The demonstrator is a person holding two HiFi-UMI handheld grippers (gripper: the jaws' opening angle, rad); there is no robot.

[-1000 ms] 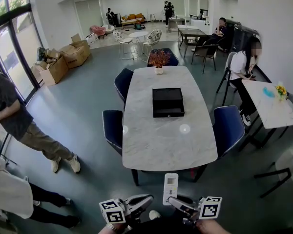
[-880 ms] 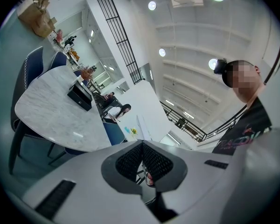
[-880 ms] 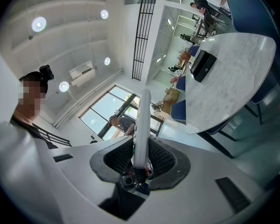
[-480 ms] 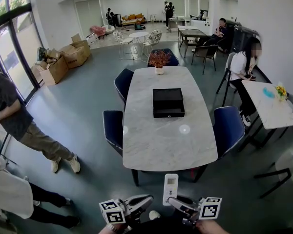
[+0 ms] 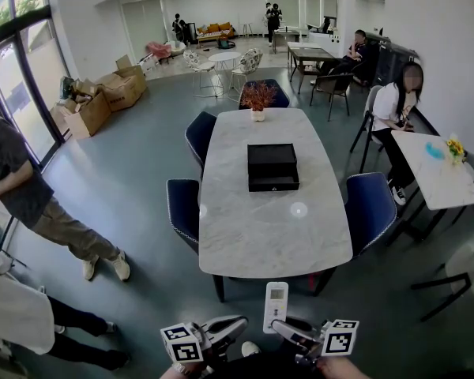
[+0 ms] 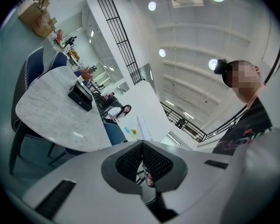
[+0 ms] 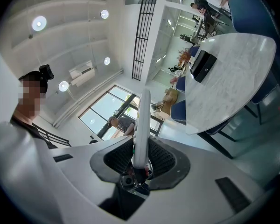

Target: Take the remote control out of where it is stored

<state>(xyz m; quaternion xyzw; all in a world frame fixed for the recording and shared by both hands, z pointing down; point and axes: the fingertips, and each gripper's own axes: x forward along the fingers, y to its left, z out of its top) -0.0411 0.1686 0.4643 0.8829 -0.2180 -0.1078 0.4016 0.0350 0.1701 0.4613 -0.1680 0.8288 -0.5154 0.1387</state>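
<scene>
A white remote control (image 5: 276,305) stands upright between the pads of my right gripper (image 5: 283,329), low in the head view, in front of the near end of the marble table (image 5: 272,239). In the right gripper view the remote (image 7: 141,120) rises edge-on out of the jaws of the right gripper (image 7: 139,158), which is shut on it. My left gripper (image 5: 238,321) is beside it on the left; its pads (image 6: 130,161) meet with nothing between them. A black drawer box (image 5: 272,166) sits closed on the middle of the table, far from both grippers.
Blue chairs (image 5: 183,208) stand round the table and a potted plant (image 5: 257,97) sits at its far end. A person (image 5: 24,196) stands at the left and another sits at a small table (image 5: 434,172) on the right. Cardboard boxes (image 5: 103,97) lie at the back left.
</scene>
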